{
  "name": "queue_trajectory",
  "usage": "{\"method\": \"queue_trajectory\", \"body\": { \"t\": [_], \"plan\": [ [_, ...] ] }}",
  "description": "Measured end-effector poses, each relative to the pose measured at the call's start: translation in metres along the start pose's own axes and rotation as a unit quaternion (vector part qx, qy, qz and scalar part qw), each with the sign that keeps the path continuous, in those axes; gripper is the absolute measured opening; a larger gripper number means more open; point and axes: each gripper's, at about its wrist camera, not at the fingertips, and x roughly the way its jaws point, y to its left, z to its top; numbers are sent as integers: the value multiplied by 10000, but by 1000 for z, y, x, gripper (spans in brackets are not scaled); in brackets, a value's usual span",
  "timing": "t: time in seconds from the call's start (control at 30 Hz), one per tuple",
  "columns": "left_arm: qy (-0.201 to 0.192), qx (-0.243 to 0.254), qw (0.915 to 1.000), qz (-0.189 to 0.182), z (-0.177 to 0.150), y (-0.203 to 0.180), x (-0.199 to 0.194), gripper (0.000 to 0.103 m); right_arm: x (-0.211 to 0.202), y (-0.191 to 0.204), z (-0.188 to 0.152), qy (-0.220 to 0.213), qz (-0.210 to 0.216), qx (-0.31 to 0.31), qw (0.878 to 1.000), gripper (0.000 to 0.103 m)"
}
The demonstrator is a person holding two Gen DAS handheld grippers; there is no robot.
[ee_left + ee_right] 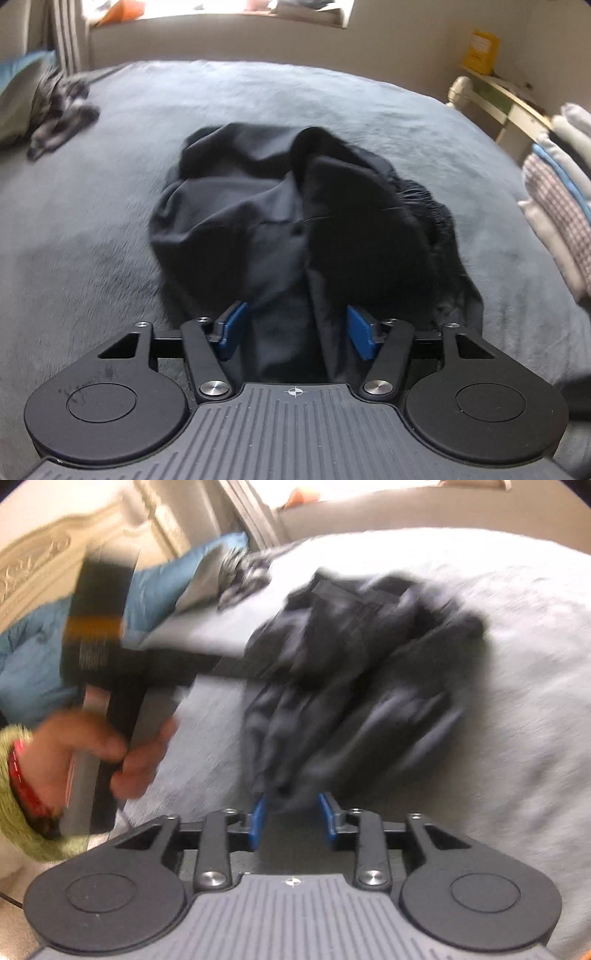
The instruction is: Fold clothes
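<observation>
With the crumpled dark fabric garment (295, 221) heaped mid-bed on the grey fleece blanket (92, 258), your left gripper (293, 332) and right gripper (293, 819) hover, fingers released, apparently poised to re-grasp.

The crumpled fabric garment (258, 221) is black, the soft plush bed cover (110, 240) is grey, the folded cloth (554, 192) at its right edge is red-white checked, the pads (231, 330) are blue.

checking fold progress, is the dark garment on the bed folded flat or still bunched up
Still bunched. The dark garment lies in a rumpled heap on the grey bed cover, with loose ridges and uneven edges, no flat layers.
</observation>
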Motion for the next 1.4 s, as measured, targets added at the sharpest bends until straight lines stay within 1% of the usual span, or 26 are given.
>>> {"method": "queue_trajectory", "body": {
  "t": [0.1, 0.17, 0.2, 0.23, 0.27, 0.3, 0.33, 0.37, 0.4, 0.5, 0.53, 0.57, 0.6, 0.63, 0.67, 0.7, 0.73, 0.77, 0.8, 0.83, 0.87, 0.97, 1.07, 1.17, 1.3, 1.4],
  "plan": [
    [24, -55, 10000, 71, -3, 8, -3, 54, -15, -22, 26, -400, -327, 84, 9986, 44],
    [-66, -90, 9999, 13, -5, 11, -12, 54, -13, -39, 47, -673, -558, 259, 9958, 45],
    [-152, -91, 9998, -68, -4, 10, -17, 55, -12, -48, 58, -817, -674, 357, 9937, 48],
    [-250, -86, 9995, -163, -2, 10, -22, 57, -7, -60, 69, -922, -773, 523, 9914, 50],
    [-347, -81, 9990, -258, -1, 9, -27, 66, 0, -74, 80, -995, -857, 748, 9885, 53],
    [-416, -65, 9985, -345, 0, 7, -30, 71, 10, -90, 89, -1020, -888, 1027, 9855, 55],
    [-466, -40, 9980, -418, 2, 3, -31, 79, 22, -106, 98, -1003, -873, 1353, 9818, 56],
    [-466, -2, 9979, -449, 5, -2, -30, 82, 33, -123, 107, -985, -857, 1677, 9772, 58],
    [-454, 40, 9979, -468, 7, -7, -28, 82, 44, -139, 114, -951, -841, 2002, 9715, 62],
    [-399, 73, 9983, -413, 14, -22, -11, 79, 79, -181, 125, -742, -569, 2922, 9518, 64],
    [-353, 62, 9987, -356, 14, -26, -5, 74, 91, -191, 125, -639, -432, 3184, 9448, 64],
    [-305, 30, 9990, -316, 16, -28, 1, 63, 103, -200, 125, -514, -273, 3436, 9373, 64],
    [-278, -10, 9992, -297, 17, -29, 7, 57, 111, -207, 123, -464, -154, 3606, 9314, 64],
    [-266, -42, 9992, -280, 19, -30, 11, 49, 117, -210, 121, -479, -70, 3708, 9275, 64],
    [-255, -72, 9993, -263, 20, -30, 15, 34, 120, -211, 119, -514, 13, 3745, 9258, 58],
    [-256, -86, 9994, -231, 21, -30, 17, 24, 121, -210, 117, -562, 71, 3736, 9259, 44],
    [-254, -80, 9995, -185, 21, -29, 17, 9, 119, -209, 114, -604, 129, 3743, 9252, 36],
    [-266, -83, 9995, -142, 21, -27, 17, 6, 116, -207, 111, -648, 190, 3737, 9251, 29],
    [-304, -103, 9994, -99, 21, -24, 15, 4, 114, -207, 107, -696, 234, 3712, 9257, 21],
    [-348, -127, 9993, -56, 21, -21, 12, 1, 110, -205, 104, -732, 254, 3669, 9270, 15],
    [-393, -152, 9991, -13, 20, -17, 10, 0, 104, -203, 100, -767, 255, 3632, 9282, 9],
    [-618, -237, 9977, 151, 18, -3, -4, 0, 79, -200, 81, -983, 294, 3709, 9230, 9],
    [-845, -371, 9953, 287, 20, 14, -20, 0, 48, -190, 54, -1206, 339, 3789, 9169, 9],
    [-1088, -507, 9920, 391, 28, 31, -36, 0, 22, -176, 23, -1233, 329, 3937, 9103, 9],
    [-1447, -597, 9864, 502, 44, 48, -55, 0, 0, -160, -24, -1046, 612, 4394, 8901, 8],
    [-1735, -589, 9810, 634, 56, 61, -68, 0, -1, -138, -49, -690, 909, 4607, 8802, 8]
  ]
}}
